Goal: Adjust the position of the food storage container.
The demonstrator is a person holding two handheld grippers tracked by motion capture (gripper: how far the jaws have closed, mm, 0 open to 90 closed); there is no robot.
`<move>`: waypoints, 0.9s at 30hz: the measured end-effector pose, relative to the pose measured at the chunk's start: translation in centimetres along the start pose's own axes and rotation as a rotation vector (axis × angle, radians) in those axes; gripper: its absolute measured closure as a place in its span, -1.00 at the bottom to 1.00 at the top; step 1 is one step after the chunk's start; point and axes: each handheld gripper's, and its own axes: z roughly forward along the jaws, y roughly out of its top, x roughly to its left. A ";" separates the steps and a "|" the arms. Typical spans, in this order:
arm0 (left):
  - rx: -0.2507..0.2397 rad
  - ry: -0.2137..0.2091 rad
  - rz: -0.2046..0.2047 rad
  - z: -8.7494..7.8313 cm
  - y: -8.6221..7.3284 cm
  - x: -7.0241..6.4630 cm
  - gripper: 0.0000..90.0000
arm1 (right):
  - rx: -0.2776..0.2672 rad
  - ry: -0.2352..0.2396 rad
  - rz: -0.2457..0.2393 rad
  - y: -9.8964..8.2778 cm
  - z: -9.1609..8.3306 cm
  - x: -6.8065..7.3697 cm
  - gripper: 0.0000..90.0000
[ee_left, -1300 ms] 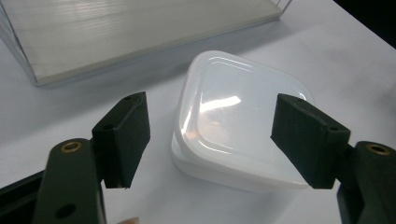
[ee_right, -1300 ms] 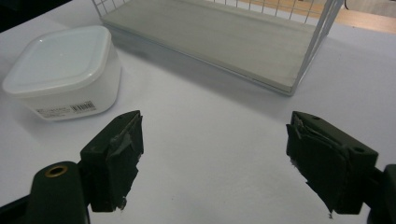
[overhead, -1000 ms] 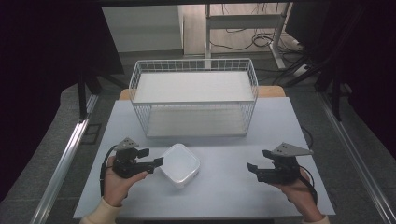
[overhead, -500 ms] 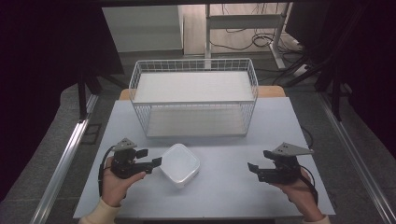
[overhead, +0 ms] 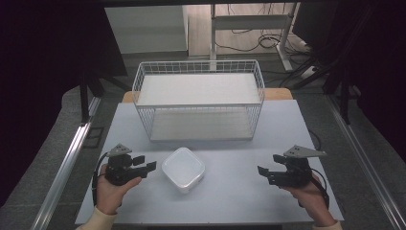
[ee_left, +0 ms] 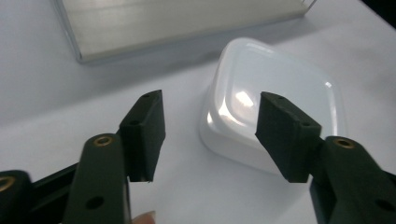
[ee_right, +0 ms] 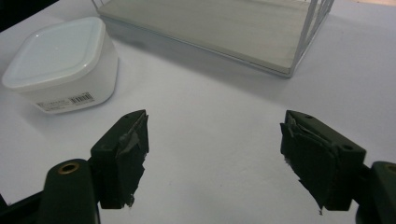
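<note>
The left gripper (overhead: 144,164) sits at the table's (overhead: 239,191) eight o'clock, jaws apart and holding nothing, pointed toward three o'clock at the tub (overhead: 183,169). Against the pictures of a second and half a second ago it has edged a little closer to the tub, and its jaws stand wider than they did. In the left gripper view the tub (ee_left: 275,116) lies just past the jaw tips, its near corner between them but not touched. That reads as the approach to a grasp being nearly finished; the closing itself is not yet done.

The tub, a white lidded box set cornerwise, rests on the table just left of centre, at about seven o'clock from the middle. It has not moved across the three pictures.

Behind it, toward twelve o'clock, stands the wire basket (overhead: 198,106), with nothing in it, near the tub but apart from it. Nothing lies between tub and basket, so a lift toward it looks unobstructed, though the front rim would have to be cleared.

The right gripper (overhead: 269,173) waits at four o'clock, jaws apart and empty, well apart from the tub and almost where it was.
</note>
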 end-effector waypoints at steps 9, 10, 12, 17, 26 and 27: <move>0.075 0.014 0.004 1.2 -0.2 0.8 0.12 | 0.028 -0.010 -0.006 -0.2 0.6 0.0 -0.48; 0.078 0.014 0.002 1.3 -0.3 0.9 0.18 | 0.032 -0.012 -0.005 -0.2 0.7 0.0 -0.48; 0.065 0.021 -0.012 1.3 -0.4 1.0 0.29 | 0.034 -0.013 -0.004 -0.3 0.7 0.0 -0.48; 0.078 0.027 -0.013 1.3 -0.7 1.3 0.63 | 0.051 -0.015 0.003 -0.4 0.8 -0.1 -0.49; 0.175 -0.015 0.002 3.0 -1.3 0.9 1.00 | 0.072 -0.041 -0.003 -0.5 0.9 -0.2 -0.49; 0.183 -0.019 0.004 3.2 -1.3 0.8 1.00 | 0.077 -0.044 0.001 -0.5 0.9 -0.3 -0.49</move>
